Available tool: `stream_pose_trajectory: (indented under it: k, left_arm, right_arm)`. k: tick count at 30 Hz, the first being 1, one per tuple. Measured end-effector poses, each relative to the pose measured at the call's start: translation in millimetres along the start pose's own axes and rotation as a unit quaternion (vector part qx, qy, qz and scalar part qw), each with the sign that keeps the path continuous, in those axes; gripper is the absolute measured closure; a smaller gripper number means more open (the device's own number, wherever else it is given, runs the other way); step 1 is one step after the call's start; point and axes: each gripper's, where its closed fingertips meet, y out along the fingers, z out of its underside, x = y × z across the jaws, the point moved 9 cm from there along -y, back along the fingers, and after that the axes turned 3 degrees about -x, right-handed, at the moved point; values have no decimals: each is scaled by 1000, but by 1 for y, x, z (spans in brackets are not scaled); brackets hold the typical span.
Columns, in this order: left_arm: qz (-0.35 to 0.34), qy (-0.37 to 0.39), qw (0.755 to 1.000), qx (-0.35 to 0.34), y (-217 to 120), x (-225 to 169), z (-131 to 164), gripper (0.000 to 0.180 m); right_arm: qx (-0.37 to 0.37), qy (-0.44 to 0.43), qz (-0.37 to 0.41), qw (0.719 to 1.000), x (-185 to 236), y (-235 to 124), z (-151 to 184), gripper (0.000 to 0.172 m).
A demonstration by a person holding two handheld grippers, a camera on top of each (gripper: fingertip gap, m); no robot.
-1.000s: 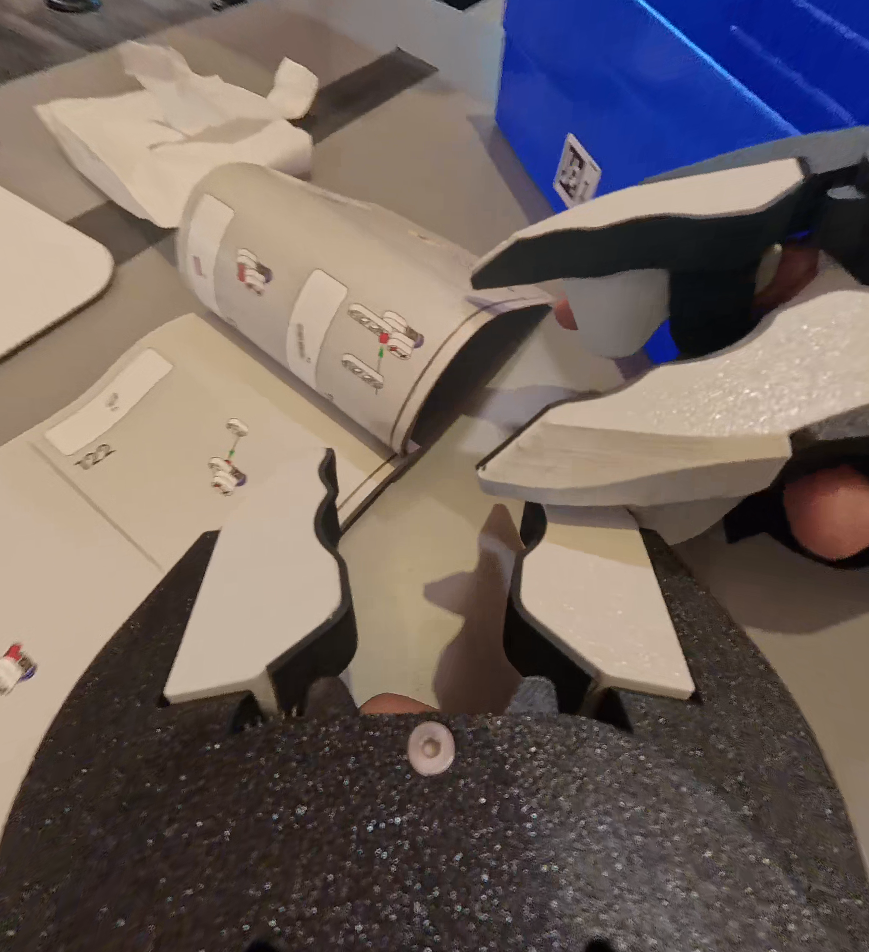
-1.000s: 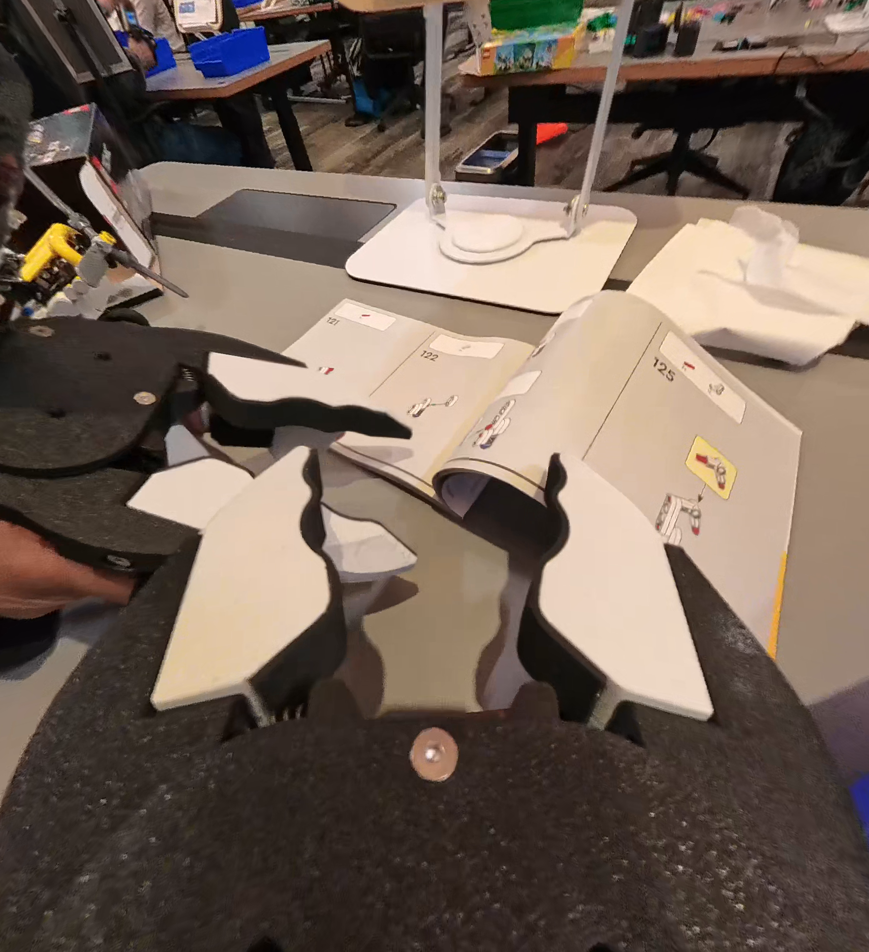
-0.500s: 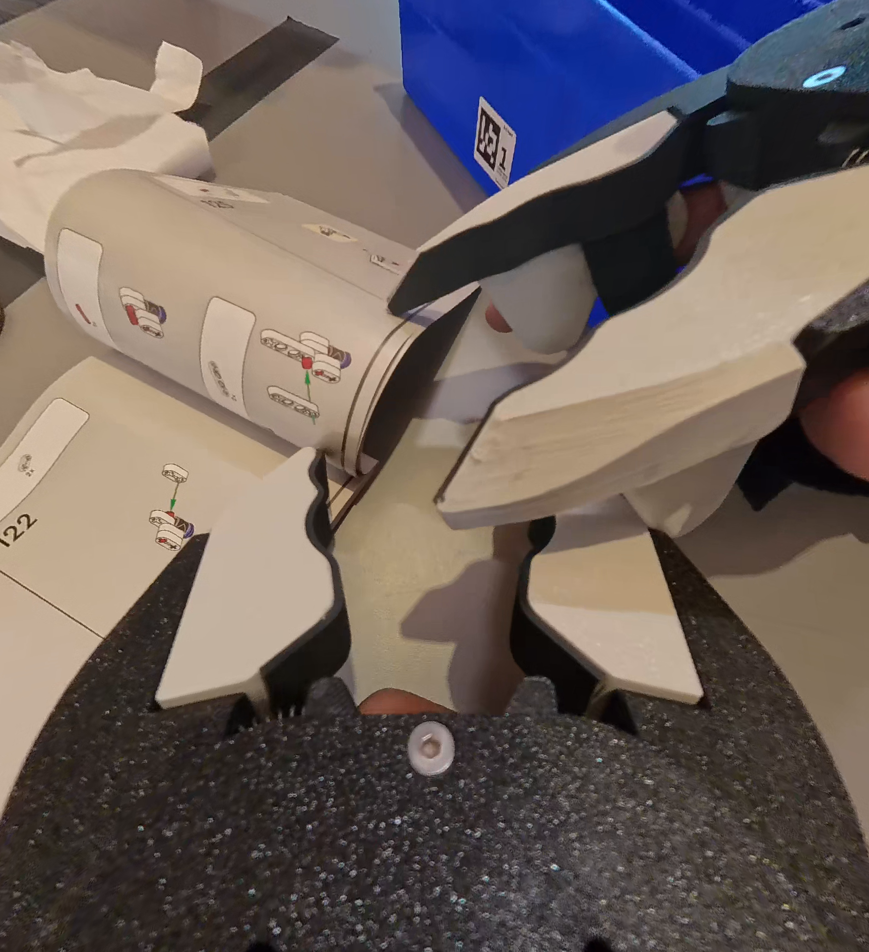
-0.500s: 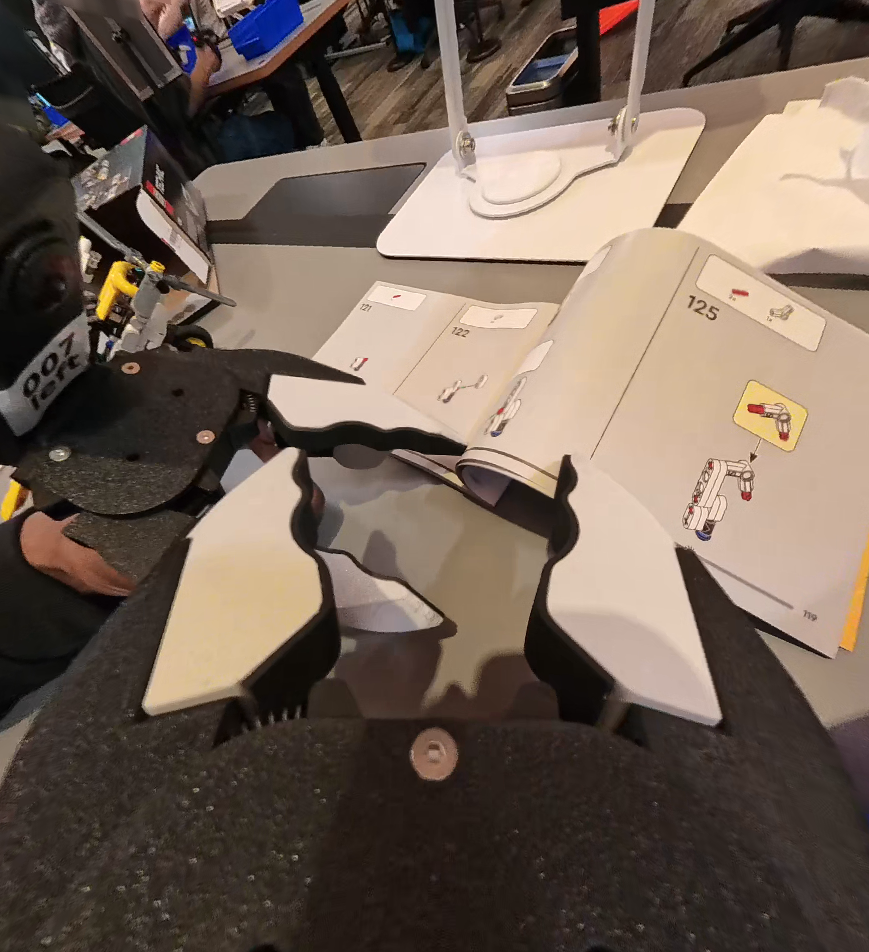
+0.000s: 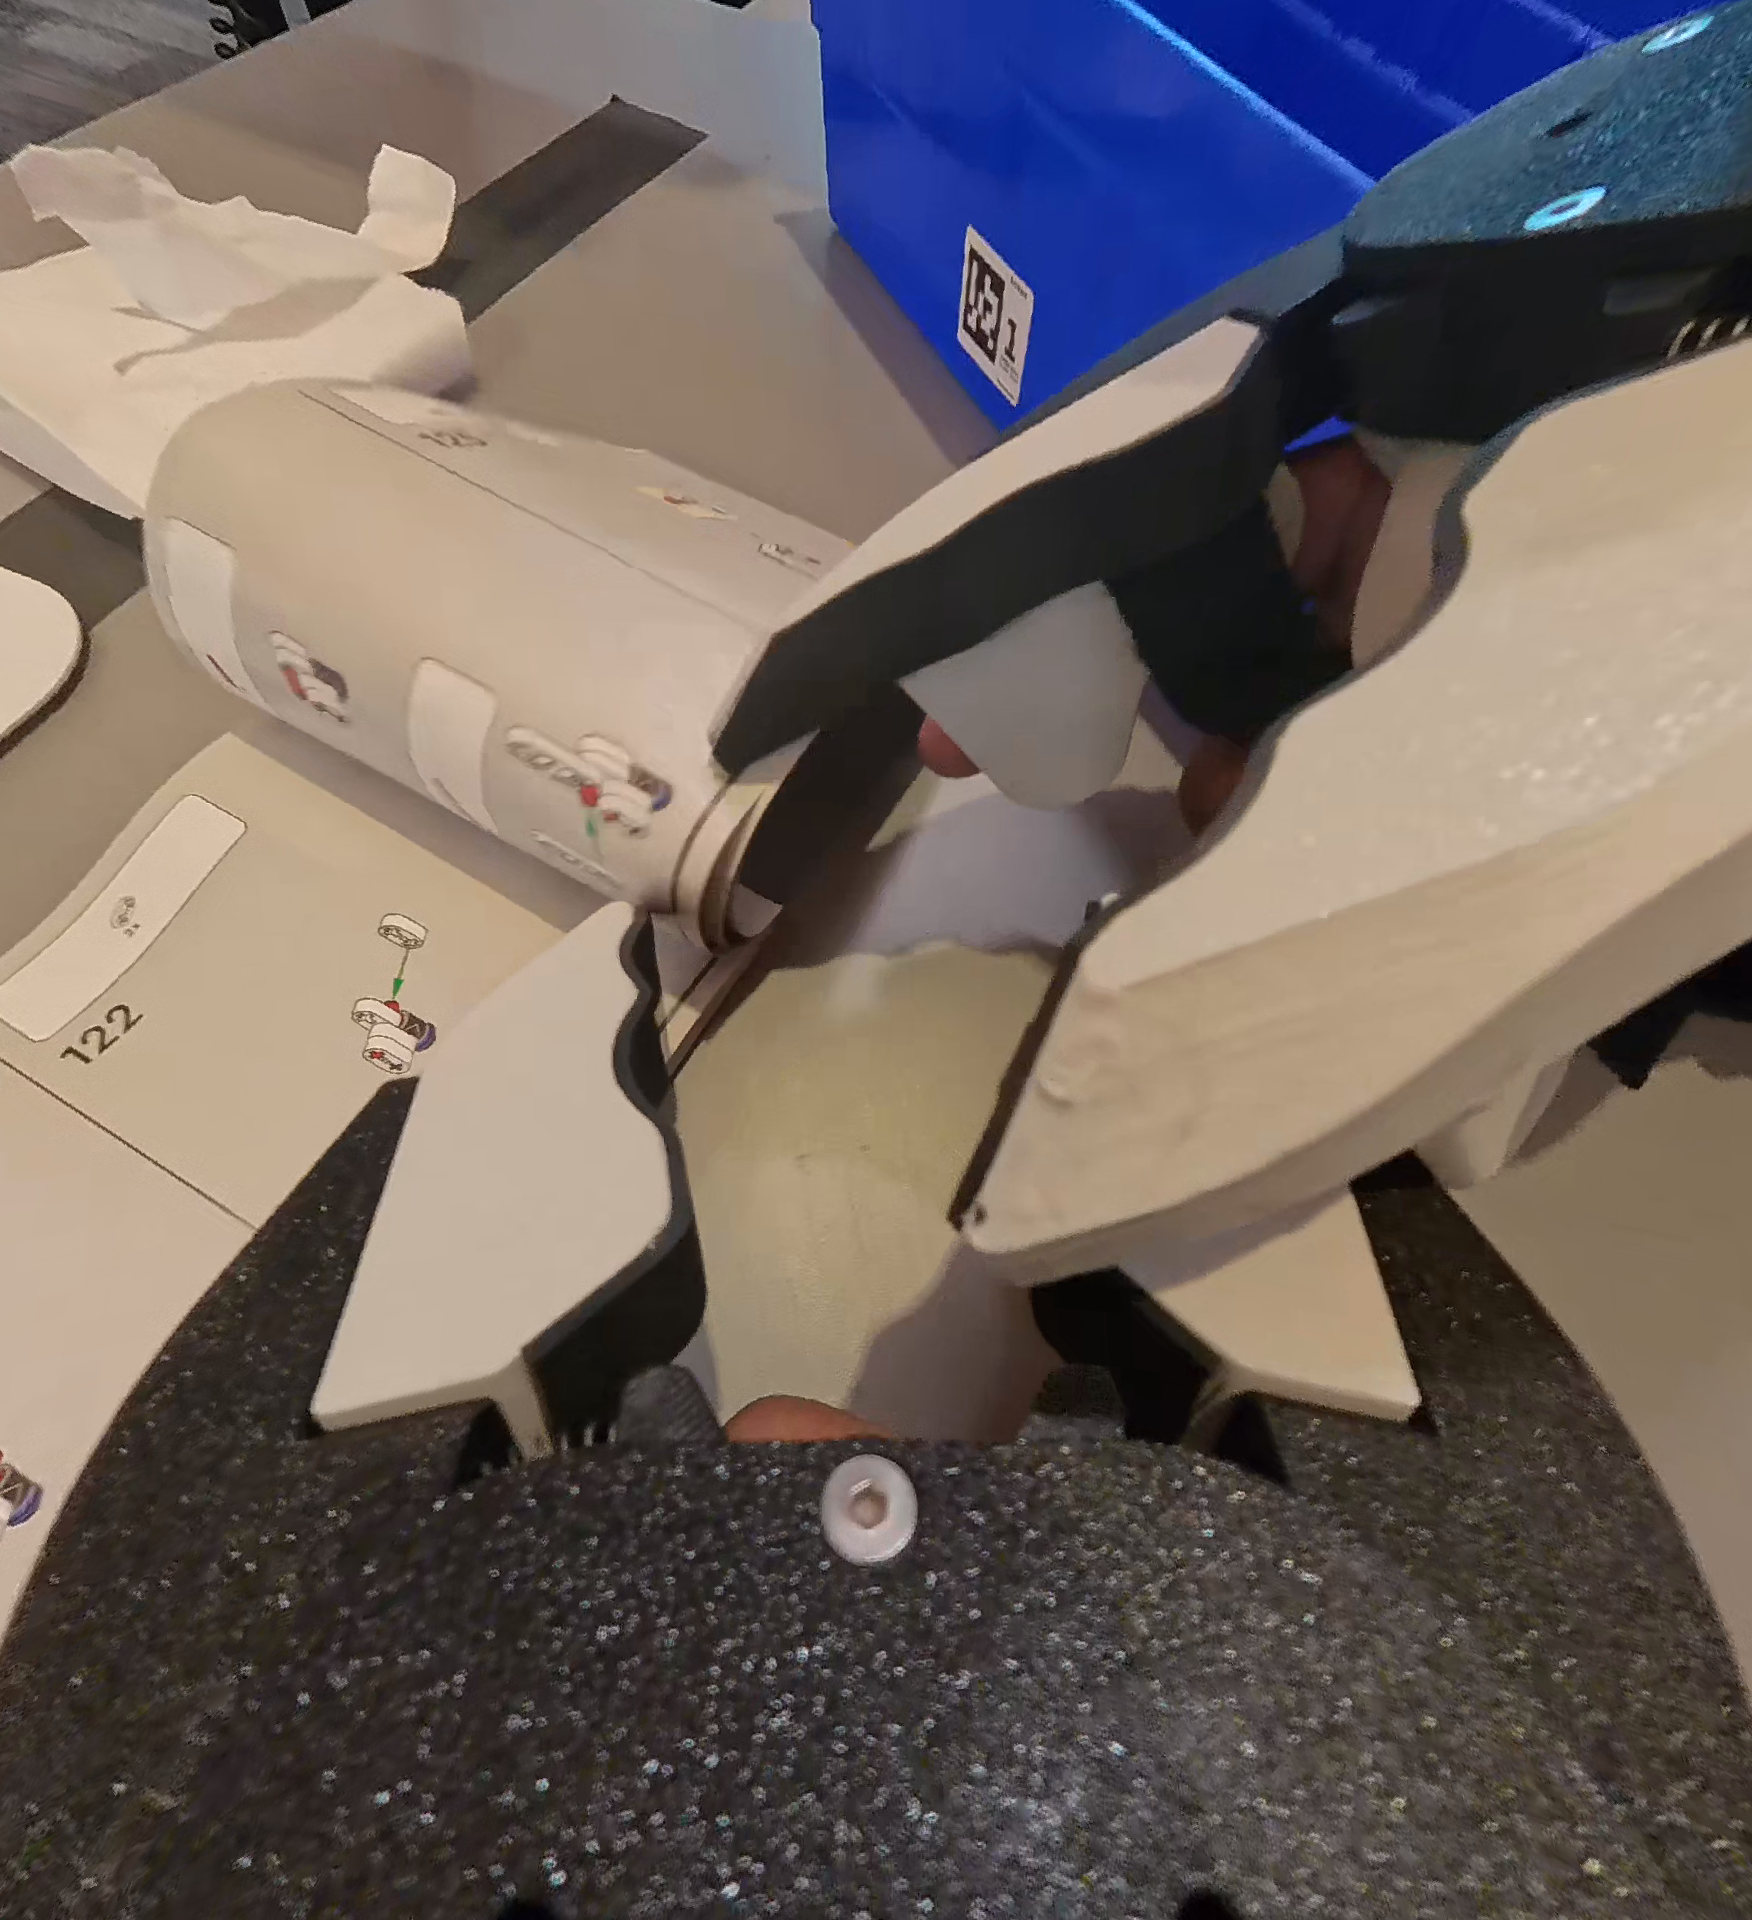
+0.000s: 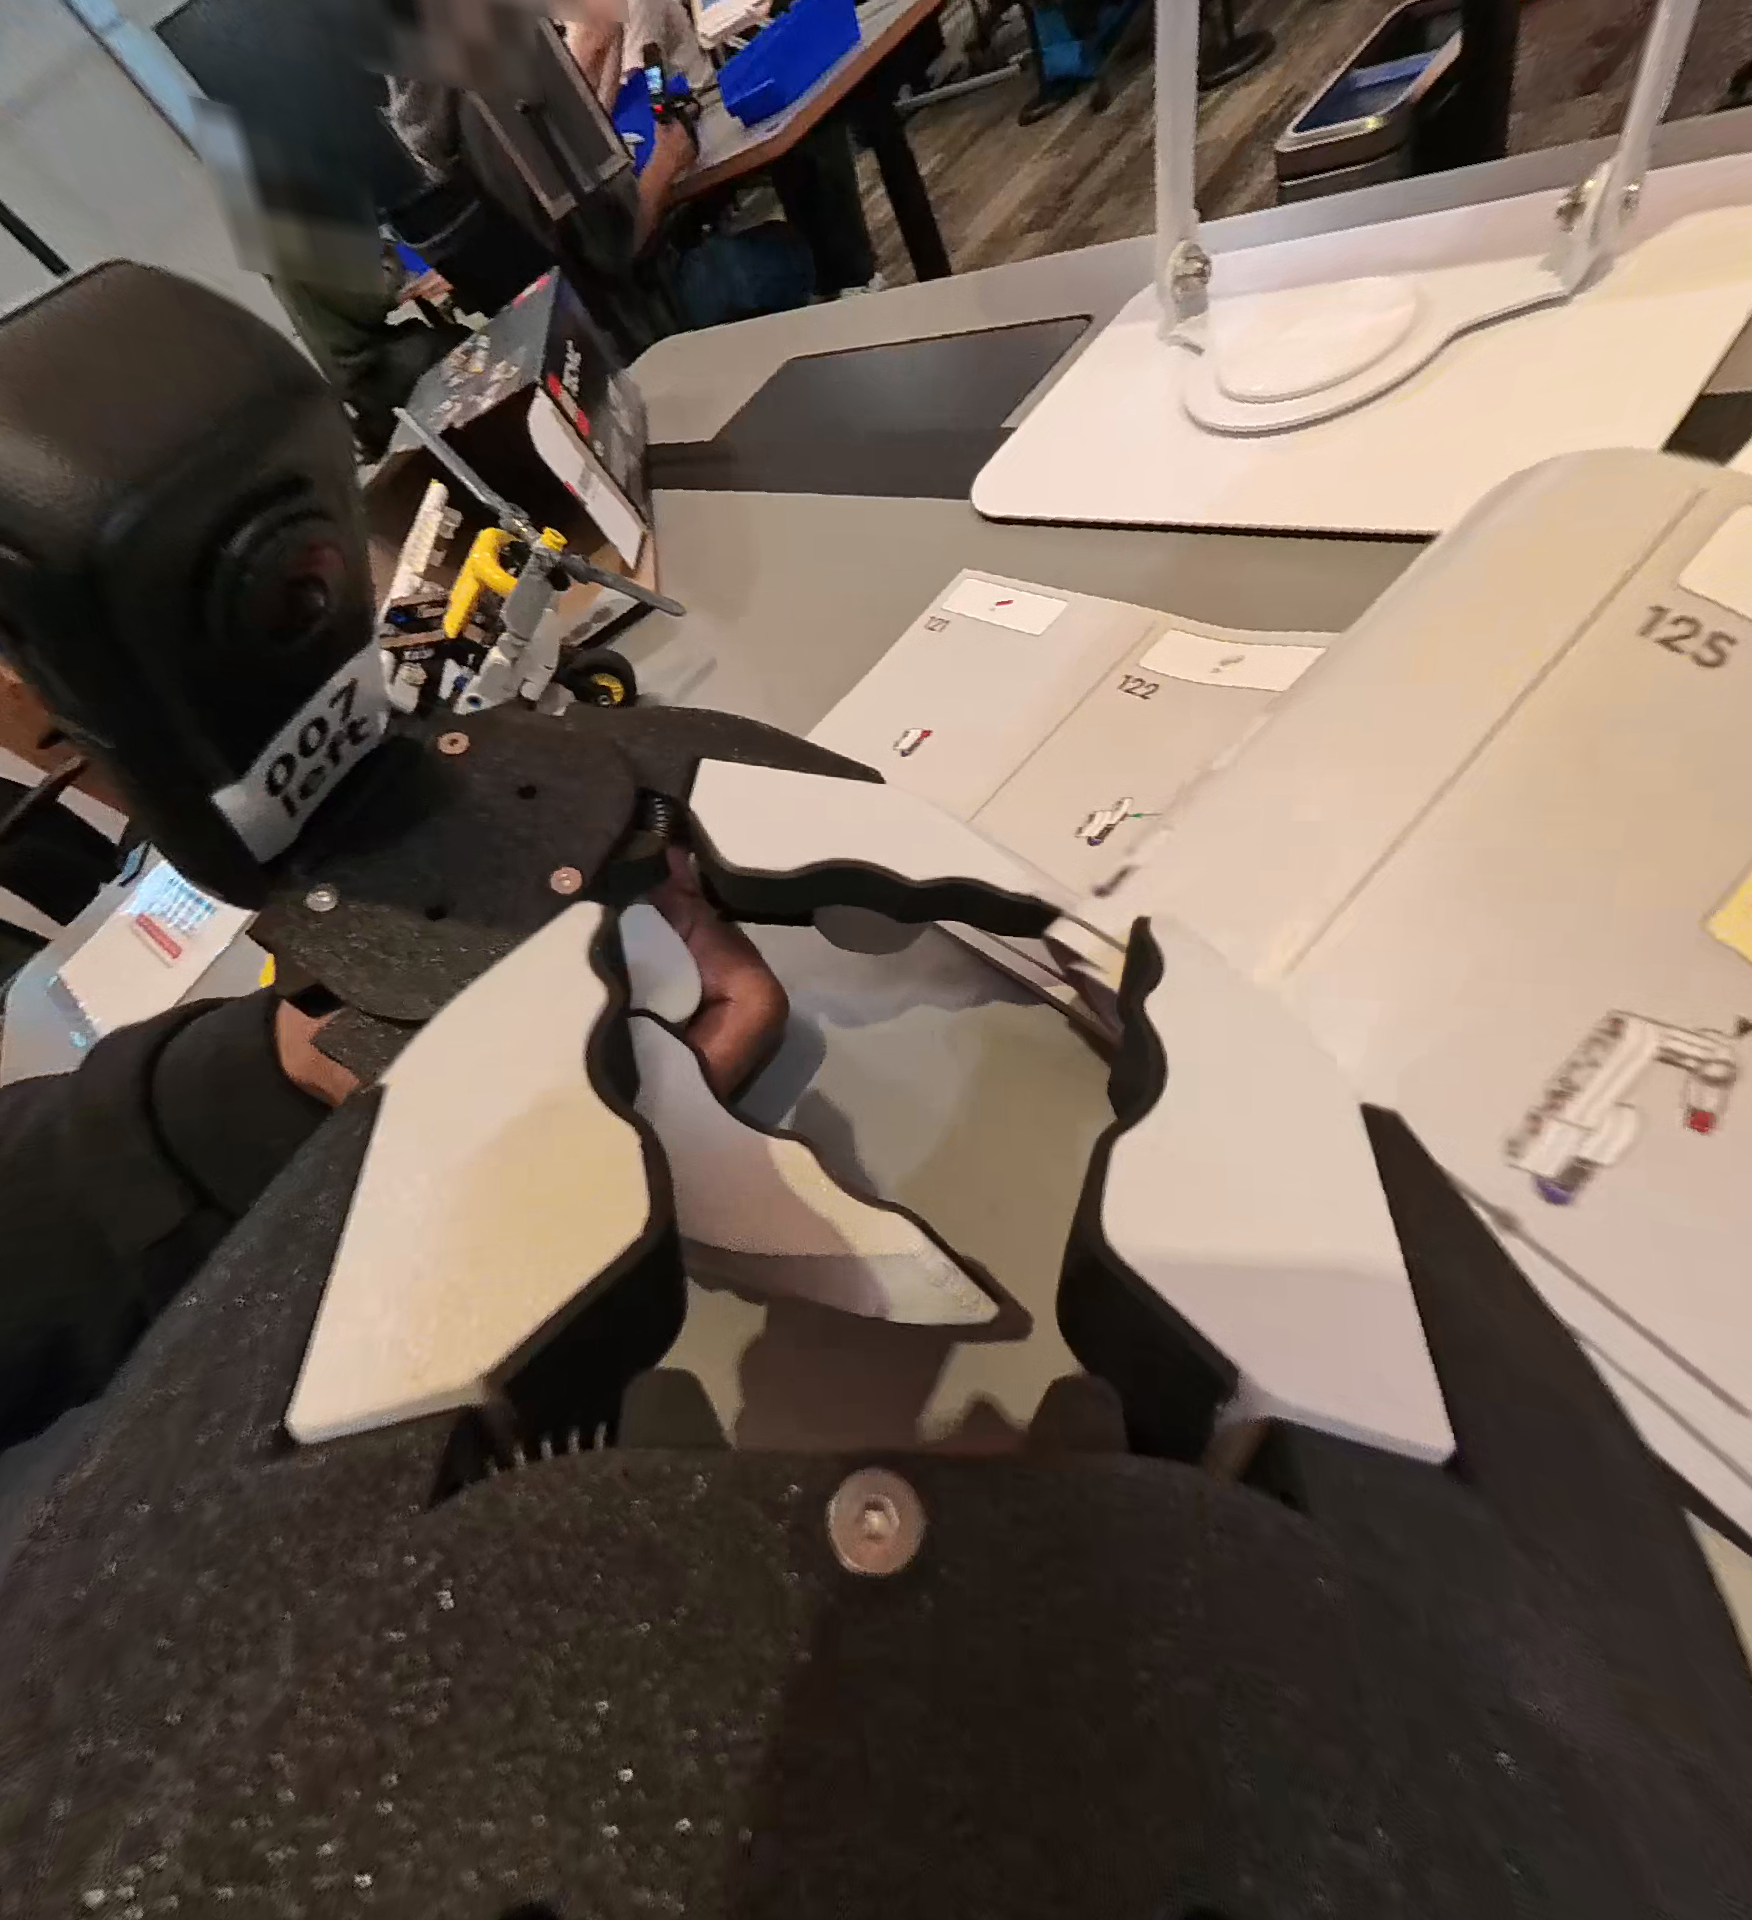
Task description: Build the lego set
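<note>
Glossy curled booklet between open tools

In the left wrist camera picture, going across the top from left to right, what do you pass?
Crumpled white paper towel → curled-over booklet page → blue bin → the other tool, coming in from the right.

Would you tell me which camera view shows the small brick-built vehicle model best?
The right wrist view: the yellow-and-white brick model stands on the table's far left, beside an open cardboard box, behind the left tool. The left wrist view does not show it at all.
</note>
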Motion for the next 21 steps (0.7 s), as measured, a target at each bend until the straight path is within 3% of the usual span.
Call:
stream_pose_trajectory:
  k: [7,12,15,21]
  left_arm:
    - [-39,3,999,-12,-9,5,3,104]
    - [-30,-1,1000,4,-5,6,3,104]
    - [-27,17,999,15,-2,3,3,104]
    - [-18,35,999,38,3,0,3,102]
  right_arm:
    - [-16,-17,14,1000,0,-2,-1,82]
    - [-64,-108,136,983,3,-15,-9,78]
    - [-51,-78,155,983,-3,-13,-5,71]
    - [-38,-3,103,994,-8,-6,-2,69]
